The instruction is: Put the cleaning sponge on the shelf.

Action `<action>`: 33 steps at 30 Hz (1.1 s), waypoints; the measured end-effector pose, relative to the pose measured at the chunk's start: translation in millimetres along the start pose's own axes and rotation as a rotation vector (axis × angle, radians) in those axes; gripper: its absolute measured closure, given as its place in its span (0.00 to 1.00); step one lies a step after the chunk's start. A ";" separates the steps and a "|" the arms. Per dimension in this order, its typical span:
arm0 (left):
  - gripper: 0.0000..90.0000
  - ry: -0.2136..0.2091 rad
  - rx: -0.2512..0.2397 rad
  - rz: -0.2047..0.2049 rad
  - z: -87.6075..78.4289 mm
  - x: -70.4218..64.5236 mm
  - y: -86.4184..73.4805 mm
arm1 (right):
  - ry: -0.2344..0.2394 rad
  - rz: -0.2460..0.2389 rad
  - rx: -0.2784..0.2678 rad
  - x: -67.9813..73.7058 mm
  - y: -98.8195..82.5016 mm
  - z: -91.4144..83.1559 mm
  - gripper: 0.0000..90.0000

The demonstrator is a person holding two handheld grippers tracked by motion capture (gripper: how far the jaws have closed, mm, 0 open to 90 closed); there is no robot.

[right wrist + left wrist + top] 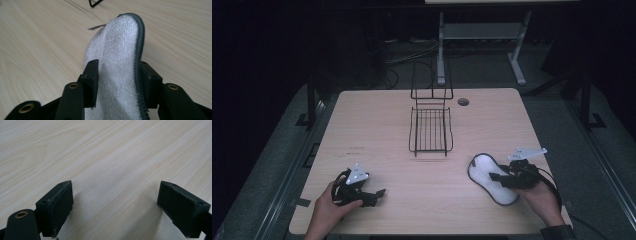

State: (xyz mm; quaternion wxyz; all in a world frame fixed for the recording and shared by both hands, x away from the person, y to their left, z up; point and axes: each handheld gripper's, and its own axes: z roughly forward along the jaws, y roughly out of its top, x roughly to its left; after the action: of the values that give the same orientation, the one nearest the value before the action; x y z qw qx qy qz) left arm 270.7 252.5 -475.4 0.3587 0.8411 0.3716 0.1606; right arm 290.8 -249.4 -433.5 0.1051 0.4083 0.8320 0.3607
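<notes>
High view: a pale wooden bench (377, 125) in a dark room, its surroundings hard to make out. A black wire rack (430, 129) stands at the middle of the bench toward the far edge, its basket holding nothing; a small round hole (463, 102) lies just right of it near the far edge. The left gripper (374, 195), held in the left hand (328, 206), rests near the near left corner. The right gripper (494, 176), held in the right hand (542, 197), sits near the near right corner over a white insole (486, 170) with a dark rim, whose near end the hand and gripper partly hide. Left gripper view: the two black fingers (56, 205) stand wide apart with bare bench between them, gripping nothing. Right gripper view: the fingers (91, 77) are closed on the insole (117, 62), one at each side; the insole bows upward between them, its near end cut off at the frame's bottom edge, and a corner of the wire rack (93, 3) is cut off at the top.
</notes>
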 end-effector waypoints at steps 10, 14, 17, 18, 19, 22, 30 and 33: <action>0.14 0.000 0.001 0.001 -0.1 0.1 0.0 | 0.030 -0.013 -0.044 4.3 3.9 -8.3 0.76; 0.14 0.000 0.000 0.000 0.0 0.0 0.0 | 0.034 -0.015 -0.063 7.0 5.6 -12.1 0.81; 0.14 0.000 0.000 0.000 0.0 0.0 0.0 | 0.028 -0.022 -0.062 9.1 6.9 -14.6 0.85; 0.14 0.000 0.000 0.000 0.0 0.0 0.0 | 0.026 -0.021 -0.060 9.7 7.3 -15.5 0.86; 0.14 0.000 0.001 0.004 -0.1 0.3 0.1 | 0.028 -0.028 -0.056 9.7 7.8 -15.9 0.87; 0.14 0.000 0.001 0.004 -0.1 0.2 0.1 | 0.028 -0.031 -0.053 9.5 8.1 -16.6 0.87; 0.14 0.001 0.000 0.001 0.0 0.1 0.0 | 0.027 -0.030 -0.060 9.1 9.5 -19.5 0.87; 0.14 0.000 -0.001 0.002 0.0 0.1 0.0 | 0.028 -0.039 -0.075 8.5 11.5 -20.8 0.87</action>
State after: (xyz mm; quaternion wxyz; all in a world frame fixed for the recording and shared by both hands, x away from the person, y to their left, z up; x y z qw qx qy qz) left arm 270.8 252.6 -475.3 0.3588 0.8414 0.3707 0.1611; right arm 282.5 -249.1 -409.7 0.1156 0.3829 0.8270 0.3950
